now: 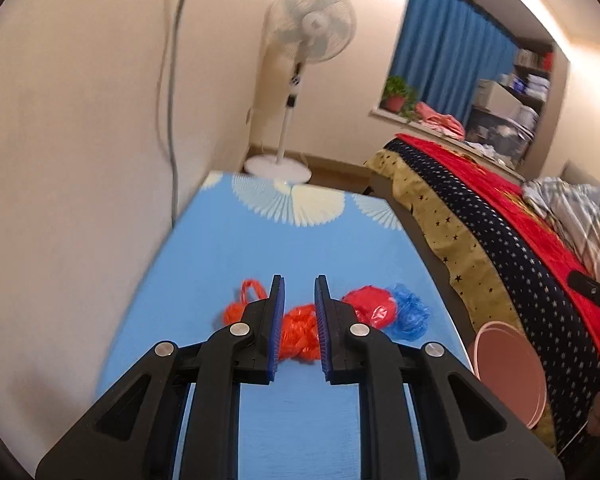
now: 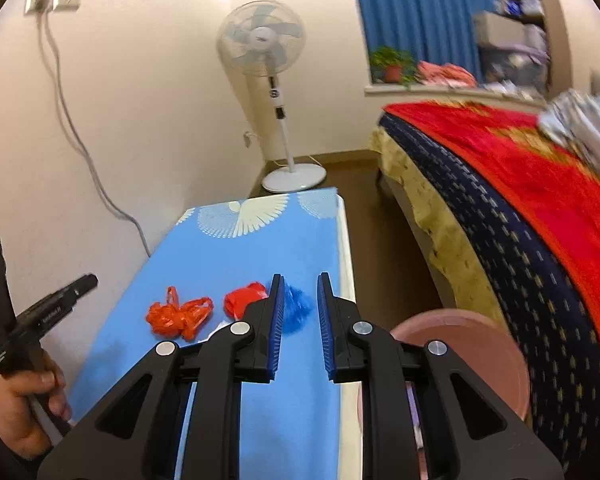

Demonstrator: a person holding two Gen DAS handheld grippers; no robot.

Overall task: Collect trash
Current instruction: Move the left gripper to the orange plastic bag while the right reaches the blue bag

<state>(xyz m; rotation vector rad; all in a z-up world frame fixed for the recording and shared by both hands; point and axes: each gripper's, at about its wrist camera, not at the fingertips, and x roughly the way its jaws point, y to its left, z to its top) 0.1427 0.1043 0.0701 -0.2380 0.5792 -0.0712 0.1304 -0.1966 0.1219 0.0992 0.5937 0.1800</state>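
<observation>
Three crumpled plastic bags lie in a row on the blue-covered table [image 1: 260,248]: an orange one [image 1: 300,332], a red one [image 1: 370,306] and a blue one [image 1: 410,316]. My left gripper [image 1: 299,280] hovers over the orange bag with a narrow gap between its jaws, and the bag shows through the gap without touching the pads. My right gripper [image 2: 299,278] is also narrowly open and holds nothing. The blue bag [image 2: 298,308] is just beyond its left finger, then the red bag [image 2: 242,300] and the orange bag [image 2: 178,318] further left. A hand holds the left gripper [image 2: 90,280] at the left edge.
A round pink bin [image 2: 460,344] stands on the floor between the table's right edge and the bed [image 2: 520,200]. A standing fan [image 2: 260,40] is behind the table's far end. A wall with a hanging cable [image 2: 80,140] runs along the table's left side.
</observation>
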